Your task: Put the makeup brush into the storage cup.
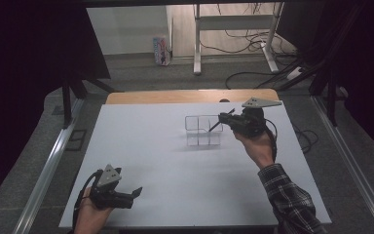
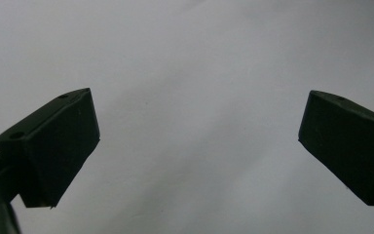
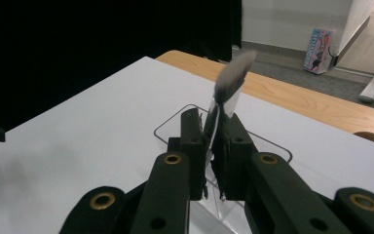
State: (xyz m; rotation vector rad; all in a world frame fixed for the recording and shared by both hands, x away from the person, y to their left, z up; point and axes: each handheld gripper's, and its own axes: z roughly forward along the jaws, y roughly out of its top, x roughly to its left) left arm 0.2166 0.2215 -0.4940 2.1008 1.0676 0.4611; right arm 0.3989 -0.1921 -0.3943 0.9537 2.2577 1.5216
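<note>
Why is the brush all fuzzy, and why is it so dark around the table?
In the right gripper view the brush sits close to the lens, so its bristles blur, while the right gripper shut on it looks sharper. In the high view black curtains leave the sides dark; the white table is evenly lit. In the left gripper view the left gripper looks soft-edged.

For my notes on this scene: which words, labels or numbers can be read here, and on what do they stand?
Nothing can be read with certainty.
Box on the floor: colourful print with vertical lettering in the right gripper view, too small and blurred to read.
Organizer, brush, grippers: no text visible.
</note>
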